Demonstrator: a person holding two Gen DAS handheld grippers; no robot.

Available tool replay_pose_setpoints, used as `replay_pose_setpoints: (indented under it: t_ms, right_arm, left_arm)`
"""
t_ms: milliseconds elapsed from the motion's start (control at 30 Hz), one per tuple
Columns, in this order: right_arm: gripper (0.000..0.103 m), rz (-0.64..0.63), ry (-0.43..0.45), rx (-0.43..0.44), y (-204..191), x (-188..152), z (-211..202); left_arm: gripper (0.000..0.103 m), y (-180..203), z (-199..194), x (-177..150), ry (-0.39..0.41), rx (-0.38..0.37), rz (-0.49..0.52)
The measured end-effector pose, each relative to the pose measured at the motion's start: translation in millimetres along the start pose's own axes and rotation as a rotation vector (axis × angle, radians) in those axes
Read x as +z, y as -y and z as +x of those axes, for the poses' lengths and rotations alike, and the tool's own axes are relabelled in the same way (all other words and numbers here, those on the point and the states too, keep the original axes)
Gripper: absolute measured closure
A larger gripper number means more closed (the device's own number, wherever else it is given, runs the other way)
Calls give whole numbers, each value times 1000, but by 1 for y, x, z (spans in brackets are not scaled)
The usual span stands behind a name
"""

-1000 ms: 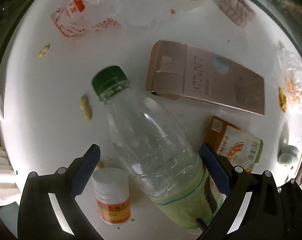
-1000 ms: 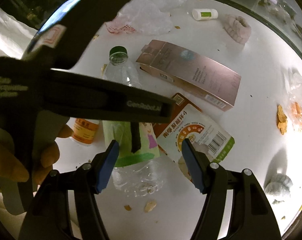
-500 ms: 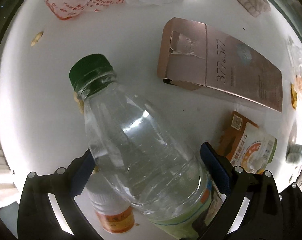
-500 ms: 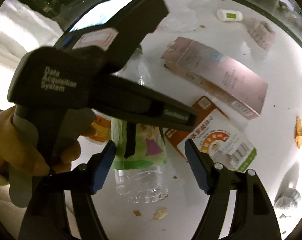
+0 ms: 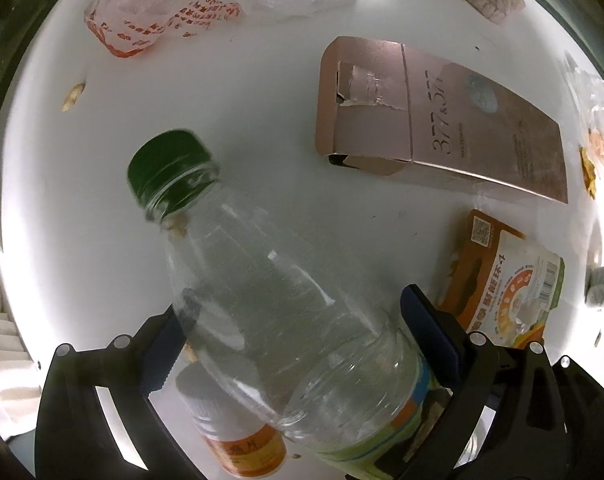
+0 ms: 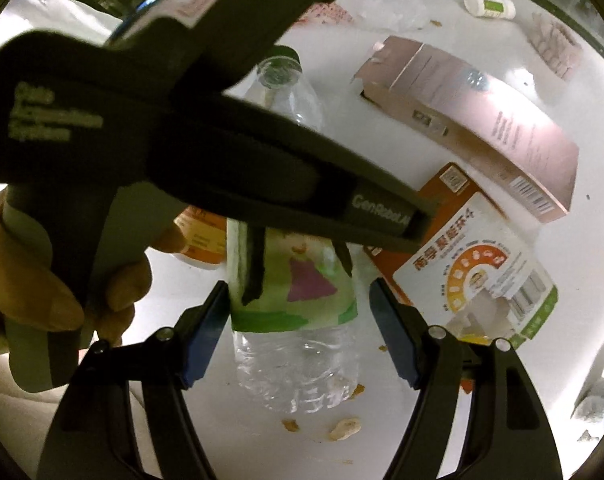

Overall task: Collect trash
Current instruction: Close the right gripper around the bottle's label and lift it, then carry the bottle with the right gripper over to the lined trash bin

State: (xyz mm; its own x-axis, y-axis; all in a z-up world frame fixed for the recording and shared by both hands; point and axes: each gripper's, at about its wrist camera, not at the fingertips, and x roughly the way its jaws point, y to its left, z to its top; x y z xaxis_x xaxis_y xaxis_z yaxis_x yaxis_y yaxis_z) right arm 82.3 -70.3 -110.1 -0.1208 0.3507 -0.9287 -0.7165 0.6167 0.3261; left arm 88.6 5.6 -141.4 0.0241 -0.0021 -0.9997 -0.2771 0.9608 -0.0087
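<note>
Clear plastic bottle (image 5: 286, 320), green cap, is pinched between the left gripper (image 5: 292, 330) fingers and fills far more of the left view than a second ago, tilted off the white bench (image 5: 242, 128). Right gripper (image 6: 298, 324) fingers have just been opening; they stand spread around the bottle's green label, not pressing. Pink carton (image 5: 442, 116) far right, orange packet (image 5: 502, 280) near right, pill jar (image 5: 238, 432) beside the bottle.

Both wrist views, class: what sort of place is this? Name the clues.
Probably a tabletop at home staged for tidying: a white round table strewn with rubbish such as an empty plastic bottle, a torn pink carton, a crumpled plastic bag and peanut shells.
</note>
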Motion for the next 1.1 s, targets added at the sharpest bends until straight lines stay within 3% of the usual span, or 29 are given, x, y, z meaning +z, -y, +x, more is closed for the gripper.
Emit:
replay_pose_setpoints:
  t_ms: [67,233,367,800,1100]
  right_arm:
    - [41,9,-15,16,4,0,6]
    - [42,12,-8,28,6,0,8]
    - [42,32,7,26,13,-19,-7]
    - [42,17,94,-52,-6,-43,-54]
    - [42,52,181,-90,-19,-62,-88]
  left_arm:
    - [6,1,-1,-3,7,-6,1]
    - [15,-6,-8,-4,34,-37,5]
    - [22,-13,-13,-6,19,-114,-59]
    - [27,-14,-73,-33,113,-221,-28]
    - [27,11,-110,-41,182,-228,38]
